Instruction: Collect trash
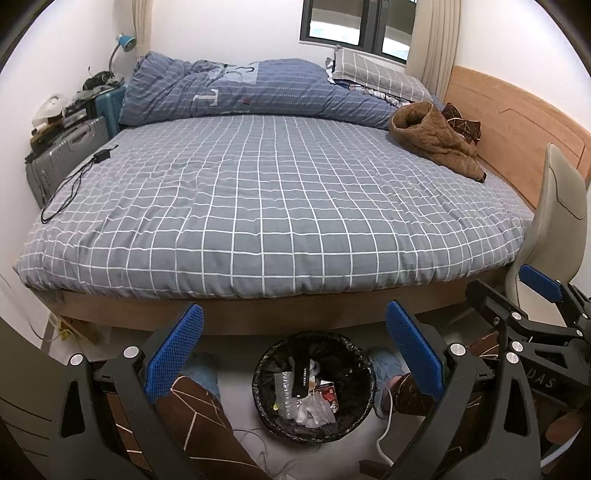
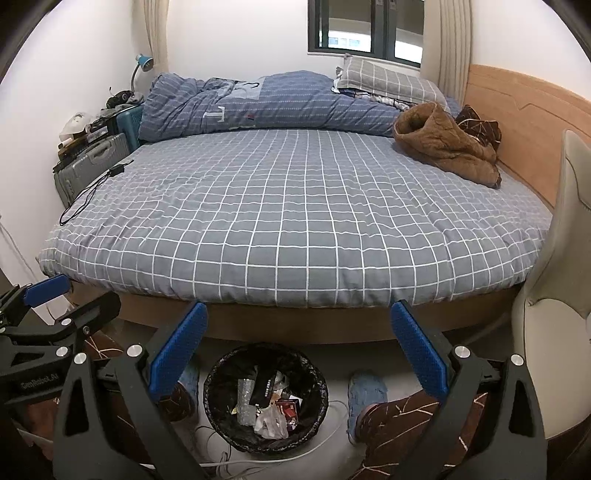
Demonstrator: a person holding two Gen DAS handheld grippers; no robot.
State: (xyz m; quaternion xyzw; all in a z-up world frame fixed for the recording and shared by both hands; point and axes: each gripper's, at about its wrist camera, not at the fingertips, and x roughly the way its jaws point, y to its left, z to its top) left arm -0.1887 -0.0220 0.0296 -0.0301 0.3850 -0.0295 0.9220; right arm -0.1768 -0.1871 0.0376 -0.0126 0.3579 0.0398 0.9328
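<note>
My two wrist cams: bedroom evenly lit, soft w/ no hard shadows; window [image 1: 360,26] dim. Heavy fisheye bend, black vignette at corners. Bed [image 2: 295,221] sharp; floor under bed's near edge darker, my claw arms slightly soft.

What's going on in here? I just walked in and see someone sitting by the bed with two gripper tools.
A person seated facing the bed holds a gripper in each hand above a black-lined trash bin on the floor between their feet. The left gripper and the right gripper are both open and empty. The bin already holds wrappers, crumpled plastic and a dark flat package. On the bed lie a brown jacket and a black charger cable.
</note>
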